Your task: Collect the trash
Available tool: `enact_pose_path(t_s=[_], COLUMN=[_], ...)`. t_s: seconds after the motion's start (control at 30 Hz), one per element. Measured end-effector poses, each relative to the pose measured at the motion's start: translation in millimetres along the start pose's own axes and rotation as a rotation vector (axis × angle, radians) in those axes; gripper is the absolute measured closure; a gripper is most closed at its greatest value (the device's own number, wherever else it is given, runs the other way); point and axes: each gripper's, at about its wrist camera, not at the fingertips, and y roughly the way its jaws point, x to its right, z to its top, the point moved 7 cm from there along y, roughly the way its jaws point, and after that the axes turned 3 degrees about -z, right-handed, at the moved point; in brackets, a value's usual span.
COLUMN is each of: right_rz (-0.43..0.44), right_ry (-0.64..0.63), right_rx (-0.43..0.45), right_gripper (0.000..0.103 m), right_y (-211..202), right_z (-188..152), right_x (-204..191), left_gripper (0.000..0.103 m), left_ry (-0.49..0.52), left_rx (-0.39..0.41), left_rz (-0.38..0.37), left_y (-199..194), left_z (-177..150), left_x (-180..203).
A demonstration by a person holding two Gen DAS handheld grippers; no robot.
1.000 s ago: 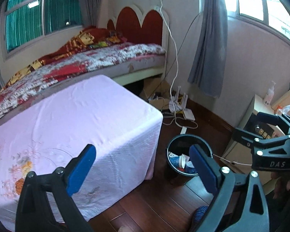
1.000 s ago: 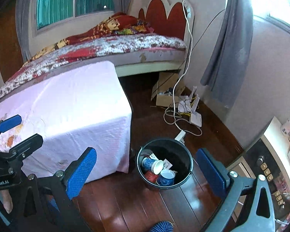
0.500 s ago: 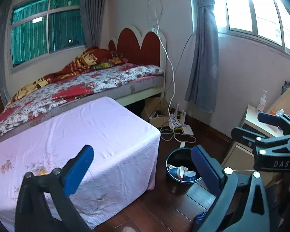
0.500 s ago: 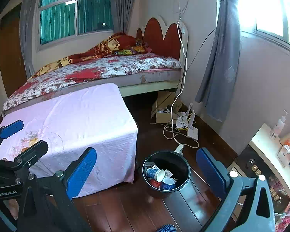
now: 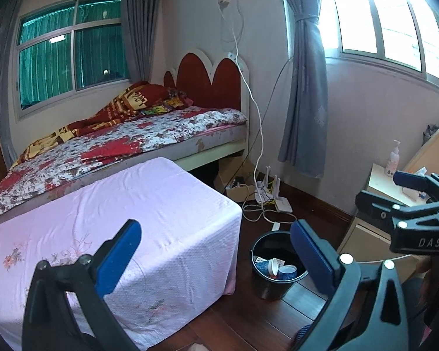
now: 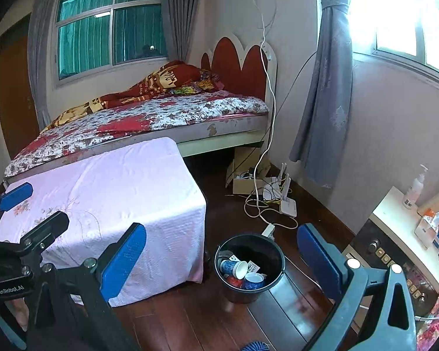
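A black trash bin (image 6: 250,267) stands on the dark wood floor beside the pink-covered table; it also shows in the left wrist view (image 5: 275,266). Paper cups (image 6: 237,267) and scraps lie inside it. My left gripper (image 5: 216,257) is open and empty, raised well above the table corner and bin. My right gripper (image 6: 222,259) is open and empty, high above the bin. Each gripper shows in the other's view: the right one at the right edge (image 5: 406,201), the left one at the left edge (image 6: 29,207).
A table under a pink cloth (image 6: 108,196) stands in front of a bed (image 6: 149,117). Cables, a router (image 6: 286,201) and a cardboard box lie on the floor by the curtain. A white cabinet (image 6: 401,228) with a pump bottle stands at the right.
Both grippers have risen and pulled back from the bin, which now looks smaller and lower in both views. Both stay open and empty.
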Motion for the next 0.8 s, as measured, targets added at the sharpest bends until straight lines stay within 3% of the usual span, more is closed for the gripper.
enact_pose_path(t_s=[0.8], right_rz=[-0.008], right_ry=[0.001], right_rx=[-0.005], right_gripper=[0.000], right_y=[2.0], right_z=[-3.2], right_x=[3.2], left_gripper=[0.001], left_ry=[0.023], left_rx=[0.006], left_rz=[-0.002], left_y=[-0.5], left_z=[1.9], left_x=[3.3])
